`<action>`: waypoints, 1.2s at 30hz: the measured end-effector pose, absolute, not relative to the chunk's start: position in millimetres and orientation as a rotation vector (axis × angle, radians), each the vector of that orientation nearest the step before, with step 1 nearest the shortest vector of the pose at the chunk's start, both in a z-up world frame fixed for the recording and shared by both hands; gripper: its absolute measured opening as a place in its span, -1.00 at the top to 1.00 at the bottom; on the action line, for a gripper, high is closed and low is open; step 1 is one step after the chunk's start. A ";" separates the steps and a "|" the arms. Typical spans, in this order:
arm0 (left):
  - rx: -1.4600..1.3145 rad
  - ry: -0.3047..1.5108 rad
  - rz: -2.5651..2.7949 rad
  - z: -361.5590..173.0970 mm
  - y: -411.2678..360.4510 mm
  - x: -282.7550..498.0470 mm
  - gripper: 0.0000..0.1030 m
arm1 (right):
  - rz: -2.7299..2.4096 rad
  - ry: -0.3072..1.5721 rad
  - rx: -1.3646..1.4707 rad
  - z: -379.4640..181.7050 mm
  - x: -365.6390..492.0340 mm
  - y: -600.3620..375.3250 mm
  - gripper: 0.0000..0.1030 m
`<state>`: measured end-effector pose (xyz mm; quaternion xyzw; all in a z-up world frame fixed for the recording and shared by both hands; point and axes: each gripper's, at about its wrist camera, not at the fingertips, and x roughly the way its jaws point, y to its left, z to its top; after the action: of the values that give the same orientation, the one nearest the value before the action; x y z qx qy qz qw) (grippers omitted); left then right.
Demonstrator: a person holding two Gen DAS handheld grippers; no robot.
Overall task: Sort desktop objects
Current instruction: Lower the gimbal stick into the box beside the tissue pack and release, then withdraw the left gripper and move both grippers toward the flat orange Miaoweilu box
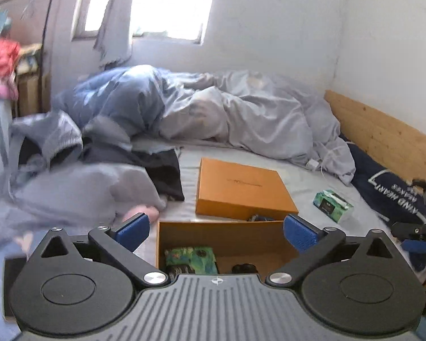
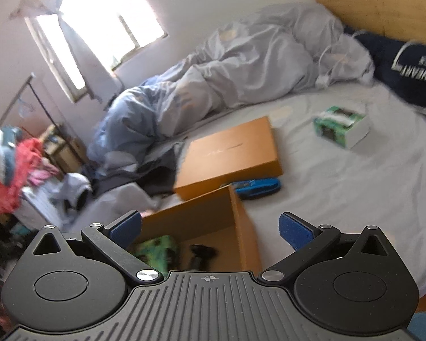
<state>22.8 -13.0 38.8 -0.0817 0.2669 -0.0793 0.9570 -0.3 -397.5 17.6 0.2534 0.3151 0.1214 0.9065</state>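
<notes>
orange cardboard box (image 1: 227,241) sits open on the bed just below the left gripper (image 1: 215,233), whose jaws are spread wide and empty. the right gripper (image 2: 210,228), jaws apart too, hangs above the same box; a blue stapler (image 2: 257,189) lies beyond it.

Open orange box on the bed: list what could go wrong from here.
1. The blue stapler lies tight against the open orange box and the lid, so pads may snag cardboard.
2. The soft bed sheet may let the box shift.
3. The green tissue box lies far off, needing a long reach.
</notes>
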 end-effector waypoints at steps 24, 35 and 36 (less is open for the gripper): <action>-0.195 0.624 -0.098 1.9 -0.7 28.1 -1.00 | 0.220 0.706 0.465 8.1 9.2 -371.0 -1.00; -0.196 0.631 -0.096 5.3 -0.6 23.7 -1.00 | 0.200 0.684 0.413 11.9 7.9 -372.2 -1.00; -0.197 0.629 -0.095 6.1 -0.8 23.3 -1.00 | 0.200 0.678 0.409 12.8 7.1 -372.3 -1.00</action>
<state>23.3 -0.8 6.1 -0.0965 0.3089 -0.0467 0.9450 7.1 -372.3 12.8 0.1991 0.3295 0.0972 0.9178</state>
